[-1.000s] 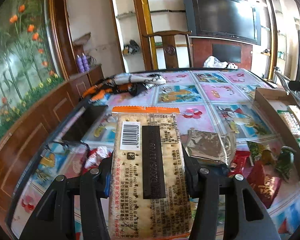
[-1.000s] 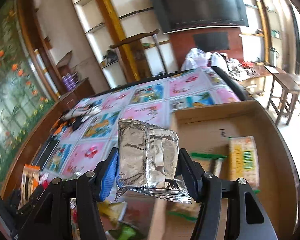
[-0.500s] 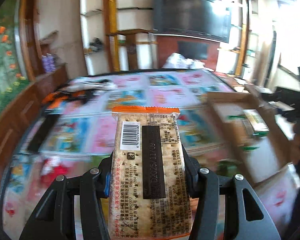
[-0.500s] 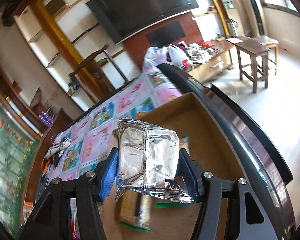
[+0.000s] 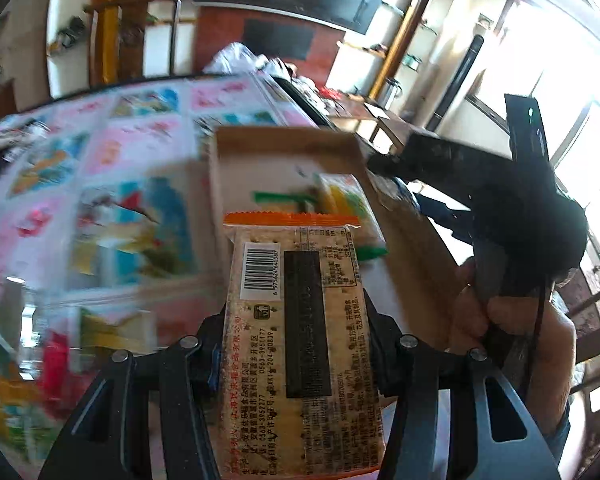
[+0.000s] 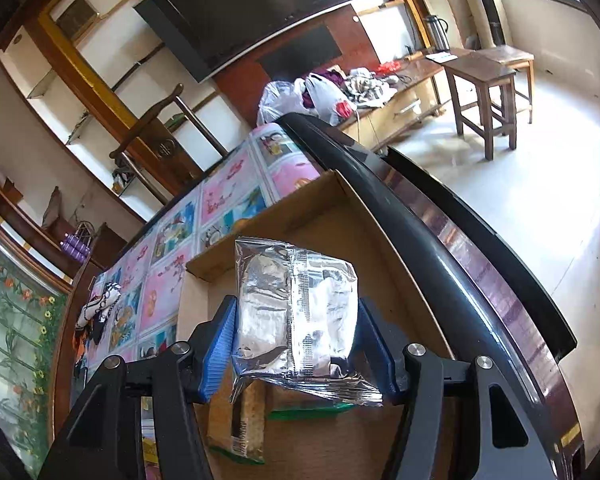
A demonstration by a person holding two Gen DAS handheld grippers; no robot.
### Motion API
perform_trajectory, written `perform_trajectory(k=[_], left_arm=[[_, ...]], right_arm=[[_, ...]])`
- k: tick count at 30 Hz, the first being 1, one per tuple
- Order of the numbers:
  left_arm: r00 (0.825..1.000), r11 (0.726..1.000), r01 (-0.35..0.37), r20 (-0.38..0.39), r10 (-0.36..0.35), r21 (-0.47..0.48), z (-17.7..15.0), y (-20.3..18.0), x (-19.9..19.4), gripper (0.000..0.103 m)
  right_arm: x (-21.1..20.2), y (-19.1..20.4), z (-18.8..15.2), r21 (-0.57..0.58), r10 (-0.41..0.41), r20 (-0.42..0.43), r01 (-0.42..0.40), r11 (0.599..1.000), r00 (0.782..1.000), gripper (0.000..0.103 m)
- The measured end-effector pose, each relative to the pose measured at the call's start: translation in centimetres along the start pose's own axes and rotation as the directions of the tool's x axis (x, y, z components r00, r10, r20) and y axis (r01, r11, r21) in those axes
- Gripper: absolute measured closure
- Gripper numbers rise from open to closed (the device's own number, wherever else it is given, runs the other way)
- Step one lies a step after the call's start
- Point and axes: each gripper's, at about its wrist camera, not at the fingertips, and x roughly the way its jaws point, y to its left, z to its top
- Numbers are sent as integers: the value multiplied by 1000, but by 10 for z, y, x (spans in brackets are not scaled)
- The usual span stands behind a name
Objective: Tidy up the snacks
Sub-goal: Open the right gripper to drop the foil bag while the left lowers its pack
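My left gripper is shut on a long cracker pack with an orange end and a barcode, held above the near end of the cardboard box. My right gripper is shut on a silver foil packet and holds it over the inside of the same box. The box holds green-edged snack packs, and a cracker pack lies below the foil packet. The hand with the right gripper shows in the left wrist view at the box's right side.
The box stands at the right end of a table with a colourful picture cloth, beside its dark curved rim. Loose snack packets lie blurred on the cloth to the left. A chair stands behind the table, a stool on the floor.
My left gripper has swung right with the cracker pack, from the loose snacks to the box. My right gripper has carried the foil packet further over the box.
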Motion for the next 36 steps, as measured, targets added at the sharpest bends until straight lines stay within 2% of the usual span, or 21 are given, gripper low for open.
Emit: perform_trajectory(k=[12,20,29,36], left_arm=[[998,998,28,-61,-25,48,-13,-14,34,51],[999,996,19,-51,-14,86,-16,-20,37,51],[999,996,25,-40,-21,84,-14,-17,37,50],[999,996,35,4,-36,80,-13,-17,27,46]], right_arm=[[11,1,-4,-7,-30,-53,30,1000,998,40],[15,4,-5,-14,-51,-67,50,999,996,39],[12,7,-5,-13,-46,-57,45,999,997,39],[1,8,-3,-19,-63,-6,63,998,998,39]])
